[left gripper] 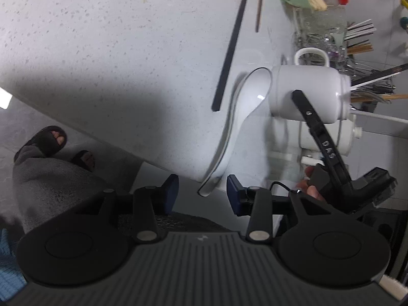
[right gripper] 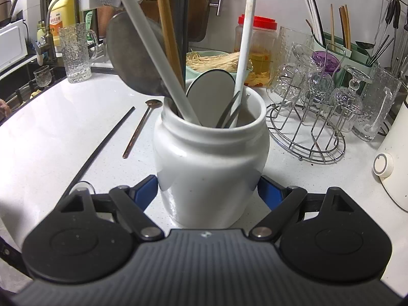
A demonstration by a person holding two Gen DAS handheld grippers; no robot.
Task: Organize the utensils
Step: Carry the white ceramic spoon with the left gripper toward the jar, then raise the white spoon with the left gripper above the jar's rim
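Utensils were seen standing in a white jar (right gripper: 211, 163) on the pale countertop (right gripper: 51, 137). Both blue pads of the right gripper (right gripper: 207, 191) were pressed against the jar's sides. A white ceramic spoon (left gripper: 239, 117) lay beside the jar, its handle end between the parted, untouching jaws of the left gripper (left gripper: 202, 195). 1 black chopstick (right gripper: 102, 145) and 1 copper spoon (right gripper: 140, 127) lay farther left.
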